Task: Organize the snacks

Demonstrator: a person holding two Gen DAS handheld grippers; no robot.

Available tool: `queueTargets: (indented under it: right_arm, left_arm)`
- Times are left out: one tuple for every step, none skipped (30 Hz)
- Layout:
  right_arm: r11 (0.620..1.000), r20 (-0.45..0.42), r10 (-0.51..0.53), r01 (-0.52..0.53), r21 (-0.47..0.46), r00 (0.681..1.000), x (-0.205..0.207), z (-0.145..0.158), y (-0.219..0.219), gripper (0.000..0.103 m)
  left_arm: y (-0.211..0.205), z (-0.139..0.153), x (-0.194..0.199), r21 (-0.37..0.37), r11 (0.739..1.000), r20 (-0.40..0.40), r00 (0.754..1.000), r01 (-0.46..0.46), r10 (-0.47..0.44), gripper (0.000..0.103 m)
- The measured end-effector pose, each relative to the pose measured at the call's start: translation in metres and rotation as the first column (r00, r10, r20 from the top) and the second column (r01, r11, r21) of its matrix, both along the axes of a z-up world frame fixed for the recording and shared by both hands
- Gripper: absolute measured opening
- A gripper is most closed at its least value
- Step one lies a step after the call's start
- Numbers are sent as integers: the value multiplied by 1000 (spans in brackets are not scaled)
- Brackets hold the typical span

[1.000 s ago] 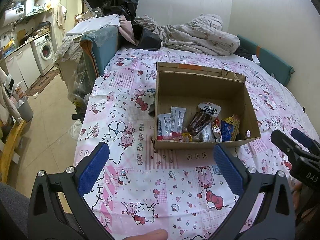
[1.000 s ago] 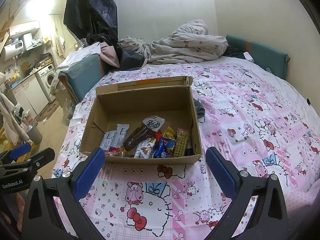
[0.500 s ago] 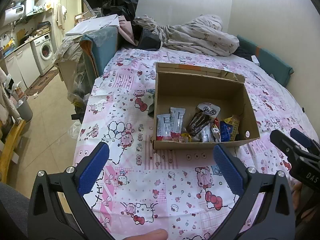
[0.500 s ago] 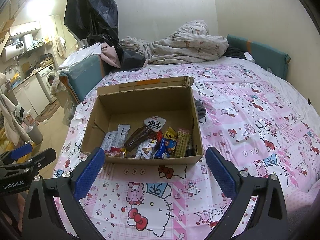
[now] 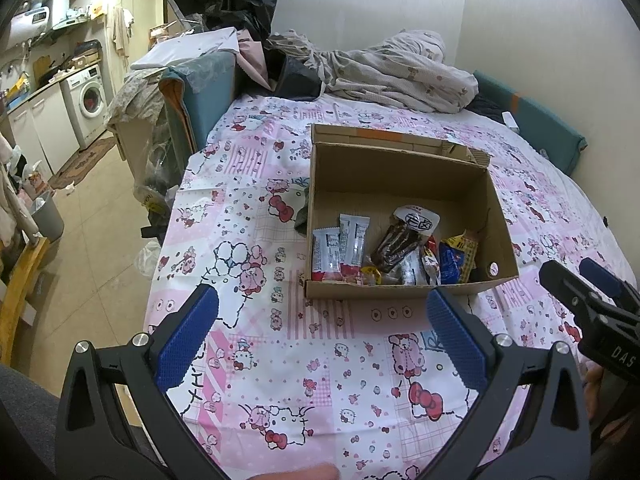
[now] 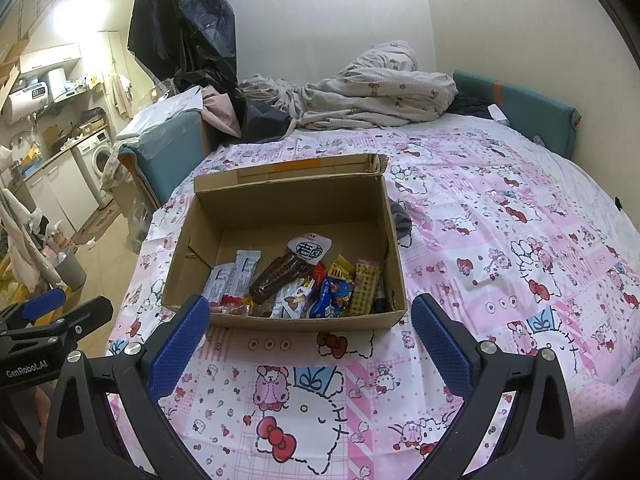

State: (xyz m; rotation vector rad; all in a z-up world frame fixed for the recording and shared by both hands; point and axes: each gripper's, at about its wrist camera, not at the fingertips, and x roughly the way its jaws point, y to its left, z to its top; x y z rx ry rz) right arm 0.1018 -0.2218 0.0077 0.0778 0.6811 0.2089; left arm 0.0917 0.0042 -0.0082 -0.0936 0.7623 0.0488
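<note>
An open cardboard box (image 5: 400,160) (image 6: 288,196) sits on a bed with a pink cartoon sheet. Several snack packets lie along its near wall: two white-and-red bars (image 5: 340,246) (image 6: 234,276), a dark brown sausage-like pack with a white label (image 5: 404,236) (image 6: 286,270), blue and yellow packets (image 5: 454,258) (image 6: 340,290). My left gripper (image 5: 320,336) is open and empty, above the sheet in front of the box. My right gripper (image 6: 310,340) is open and empty, close to the box's near wall. Each gripper shows at the edge of the other's view.
A crumpled quilt (image 5: 392,68) and dark clothes lie at the bed's far end. A teal cushion (image 5: 532,120) lines the right wall. A dark cloth (image 6: 400,220) lies beside the box. To the left are a chair piled with things, the floor and a washing machine (image 5: 90,96).
Both grippers have drifted very slightly toward the box; both stay open and empty. The snacks and box have not moved.
</note>
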Motion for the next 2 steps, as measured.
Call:
queueTargets:
  right_arm:
    - [1000,1,1,-1,0,1000,0,0,0,103]
    - [1000,5,2,-2,1,1000,0,2,0,103]
  left_arm:
    - [-1,0,0,-5,1000,0,1000,4,-4,103]
    - [-1,0,0,-6,1000,2,1000,6,-6,103]
